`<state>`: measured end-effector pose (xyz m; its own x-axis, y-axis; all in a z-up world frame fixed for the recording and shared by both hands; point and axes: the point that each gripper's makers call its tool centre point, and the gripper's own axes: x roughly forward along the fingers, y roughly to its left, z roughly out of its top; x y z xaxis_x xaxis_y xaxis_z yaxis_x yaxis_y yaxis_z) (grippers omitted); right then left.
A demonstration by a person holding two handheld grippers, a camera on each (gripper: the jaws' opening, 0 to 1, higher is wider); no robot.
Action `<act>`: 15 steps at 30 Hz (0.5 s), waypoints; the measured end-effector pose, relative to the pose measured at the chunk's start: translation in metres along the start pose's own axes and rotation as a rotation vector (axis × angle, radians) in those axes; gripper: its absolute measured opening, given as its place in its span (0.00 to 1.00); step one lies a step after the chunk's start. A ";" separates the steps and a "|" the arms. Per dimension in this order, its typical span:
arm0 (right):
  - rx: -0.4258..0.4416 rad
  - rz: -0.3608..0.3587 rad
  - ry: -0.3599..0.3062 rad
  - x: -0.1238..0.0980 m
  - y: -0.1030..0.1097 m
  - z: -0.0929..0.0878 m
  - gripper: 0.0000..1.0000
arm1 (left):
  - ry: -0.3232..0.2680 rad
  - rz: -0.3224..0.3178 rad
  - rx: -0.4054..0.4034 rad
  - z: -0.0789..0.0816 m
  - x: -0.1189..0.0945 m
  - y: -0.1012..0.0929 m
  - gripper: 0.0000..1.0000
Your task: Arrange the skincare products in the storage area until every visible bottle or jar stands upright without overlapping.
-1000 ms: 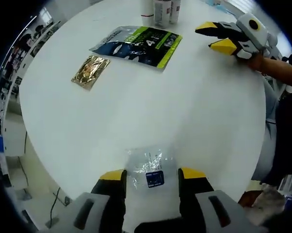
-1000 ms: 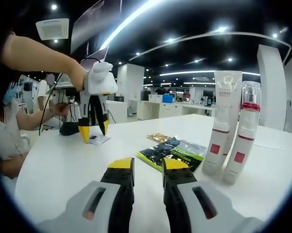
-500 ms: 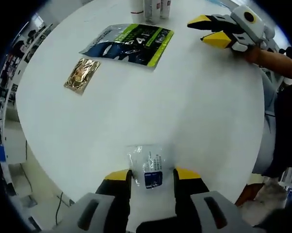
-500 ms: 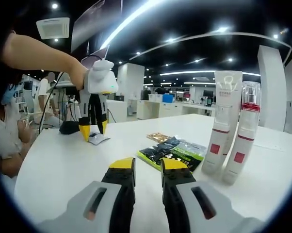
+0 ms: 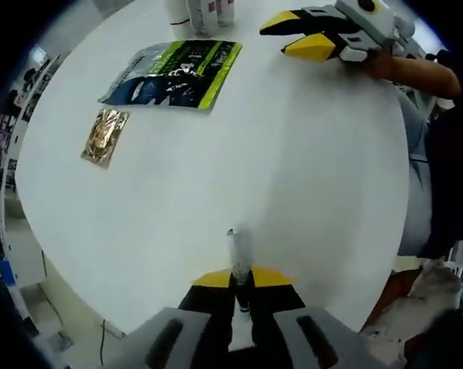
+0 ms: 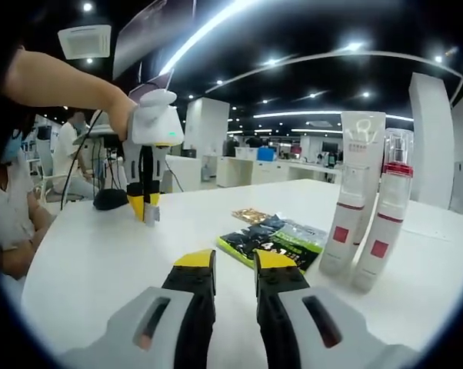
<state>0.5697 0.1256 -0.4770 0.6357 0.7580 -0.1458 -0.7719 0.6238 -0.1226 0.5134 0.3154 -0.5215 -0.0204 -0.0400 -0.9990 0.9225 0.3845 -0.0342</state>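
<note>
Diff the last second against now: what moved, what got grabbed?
The left gripper closed its jaws on the clear sachet, which lay flat between them, and lifted it off the white table. The right gripper stayed put, slightly open; tube, bottle and green pouch unmoved.

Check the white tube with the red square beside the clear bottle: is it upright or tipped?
Upright. In the right gripper view the white tube stands on its end on the table, next to the clear bottle.

Plastic and foil on my smooth white table

My left gripper pinches a clear crinkly plastic sachet; the green pouch looks glossy, the gold packet shiny foil, the tube matt white plastic.
</note>
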 end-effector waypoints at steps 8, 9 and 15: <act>0.001 0.000 0.001 0.000 0.000 0.000 0.18 | -0.052 0.076 0.082 0.031 -0.028 0.022 0.03; -0.002 0.001 0.002 0.001 0.000 0.000 0.18 | -0.057 0.091 0.092 0.038 -0.031 0.025 0.03; 0.003 -0.001 0.001 0.000 -0.001 0.000 0.18 | -0.036 0.136 0.169 0.063 -0.035 0.042 0.01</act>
<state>0.5707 0.1252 -0.4770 0.6364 0.7573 -0.1469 -0.7714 0.6250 -0.1195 0.5772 0.2746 -0.4860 0.1191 -0.0321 -0.9924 0.9673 0.2290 0.1087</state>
